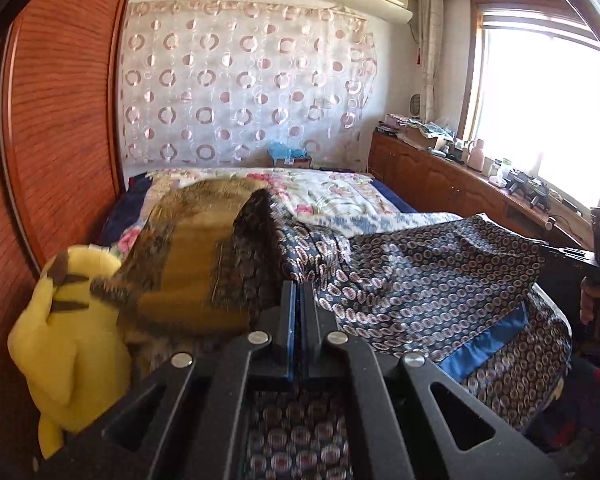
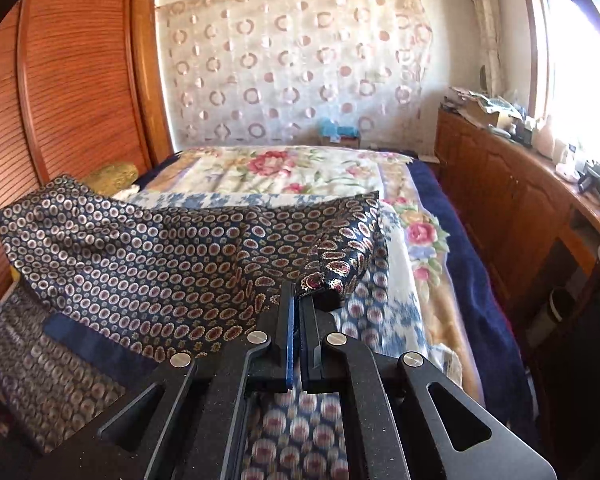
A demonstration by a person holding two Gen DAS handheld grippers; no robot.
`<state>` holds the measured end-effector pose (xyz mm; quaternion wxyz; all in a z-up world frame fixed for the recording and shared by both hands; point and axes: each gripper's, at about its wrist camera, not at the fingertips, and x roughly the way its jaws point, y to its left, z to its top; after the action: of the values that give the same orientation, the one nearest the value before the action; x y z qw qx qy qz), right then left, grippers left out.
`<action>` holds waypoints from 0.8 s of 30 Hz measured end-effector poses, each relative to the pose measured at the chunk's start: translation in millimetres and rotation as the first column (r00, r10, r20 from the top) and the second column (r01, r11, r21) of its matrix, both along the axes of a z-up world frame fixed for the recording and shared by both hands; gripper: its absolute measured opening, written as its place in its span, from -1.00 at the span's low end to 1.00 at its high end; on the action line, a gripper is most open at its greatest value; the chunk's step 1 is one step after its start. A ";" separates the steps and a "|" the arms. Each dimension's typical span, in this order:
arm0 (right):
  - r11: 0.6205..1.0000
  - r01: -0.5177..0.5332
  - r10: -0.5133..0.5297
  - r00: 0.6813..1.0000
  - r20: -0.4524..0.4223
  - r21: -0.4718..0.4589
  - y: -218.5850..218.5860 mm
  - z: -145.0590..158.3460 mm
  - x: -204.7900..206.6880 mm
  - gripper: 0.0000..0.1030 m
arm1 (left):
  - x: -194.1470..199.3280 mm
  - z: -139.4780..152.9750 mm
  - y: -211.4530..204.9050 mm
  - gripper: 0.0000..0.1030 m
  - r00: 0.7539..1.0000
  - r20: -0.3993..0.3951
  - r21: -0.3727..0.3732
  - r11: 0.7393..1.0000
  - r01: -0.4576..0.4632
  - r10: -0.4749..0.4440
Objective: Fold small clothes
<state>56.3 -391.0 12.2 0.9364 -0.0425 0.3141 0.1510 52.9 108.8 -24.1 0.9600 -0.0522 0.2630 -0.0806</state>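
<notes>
A dark blue garment with a red-and-gold circle pattern (image 1: 420, 264) is held up and stretched over the bed between both grippers. My left gripper (image 1: 299, 292) is shut on its left edge, where the cloth bunches up (image 1: 268, 232). My right gripper (image 2: 298, 300) is shut on the garment's right corner (image 2: 340, 256); the cloth (image 2: 148, 256) spans leftward from it. A solid blue band (image 1: 484, 348) runs along the garment's lower edge. The right gripper also shows at the far right of the left wrist view (image 1: 598, 264).
The bed carries a floral blanket (image 2: 292, 172) and a navy cover (image 2: 460, 264). A yellow plush toy (image 1: 72, 328) and a gold cushion (image 1: 196, 264) lie at the left by the wooden wardrobe (image 1: 60, 120). A wooden cabinet (image 2: 512, 200) with clutter runs under the window.
</notes>
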 end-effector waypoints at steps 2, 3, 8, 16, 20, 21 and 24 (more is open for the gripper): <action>1.000 -0.001 0.001 1.000 -0.007 0.000 -4.9 -1.9 -13.3 -1.00 | -9.0 -9.5 4.7 -1.00 1.000 -0.019 -0.014 1.000 -0.005 0.005; 1.000 -0.001 0.001 1.000 -0.013 0.000 -8.1 -3.2 -20.6 -1.00 | -14.2 -14.9 7.0 -1.00 0.999 -0.030 -0.016 1.000 -0.015 0.015; 1.000 0.000 0.000 0.999 -0.040 -0.005 -14.7 -9.3 -46.0 -1.00 | -32.3 -33.0 16.9 -1.00 0.997 -0.069 -0.030 0.999 -0.046 0.044; 1.000 -0.005 0.004 0.997 -0.077 -0.020 -17.0 -16.8 -72.0 -1.00 | -46.5 -44.3 20.8 -1.00 0.992 -0.099 -0.033 0.997 -0.076 0.073; 0.999 -0.014 0.011 0.995 -0.101 -0.031 -18.1 -21.7 -76.5 -1.00 | -49.9 -52.2 20.6 -1.00 0.990 -0.120 -0.011 0.997 -0.075 0.074; 0.999 -0.014 0.009 0.994 -0.107 -0.038 -18.5 -24.3 -76.3 -1.00 | -49.2 -55.6 19.4 -1.00 0.989 -0.132 -0.006 0.997 -0.071 0.070; 0.999 -0.007 0.000 0.990 -0.143 -0.049 -20.7 -36.2 -68.7 -1.00 | -48.8 -65.1 17.9 -1.00 0.984 -0.161 0.021 0.997 -0.078 0.081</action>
<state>-12.4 -411.7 -24.0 0.9099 -0.0551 0.3839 0.1474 4.1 126.7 -89.2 0.9383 -0.0621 0.3384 -0.0358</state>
